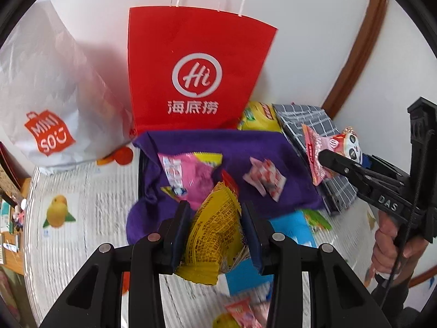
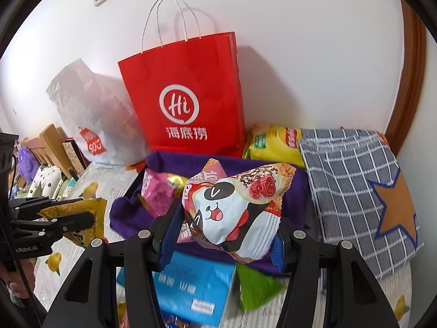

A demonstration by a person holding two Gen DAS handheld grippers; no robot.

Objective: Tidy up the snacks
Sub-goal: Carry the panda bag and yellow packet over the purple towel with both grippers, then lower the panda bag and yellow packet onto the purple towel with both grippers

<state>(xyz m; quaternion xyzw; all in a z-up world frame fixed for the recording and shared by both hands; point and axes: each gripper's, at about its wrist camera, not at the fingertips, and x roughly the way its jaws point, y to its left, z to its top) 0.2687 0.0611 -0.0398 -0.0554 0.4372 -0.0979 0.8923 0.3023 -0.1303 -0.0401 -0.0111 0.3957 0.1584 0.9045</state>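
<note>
Both jaws squeezed shut: left gripper [image 1: 215,218] on yellow packet [image 1: 215,235], right gripper [image 2: 226,218] on panda packet [image 2: 235,213]; could slip, missing purple bin [image 1: 262,147] at 12 o'clock.

1. The left wrist view is looking forward along its own fingers and slightly down, sitting close over the purple bin [image 1: 245,147] and facing the red paper bag [image 1: 196,68] against the wall.
2. The right wrist view is facing the same way from further right — the red paper bag [image 2: 188,95] and purple bin [image 2: 131,213] are appearing in both, each view also catching the other gripper at its edge.
</note>
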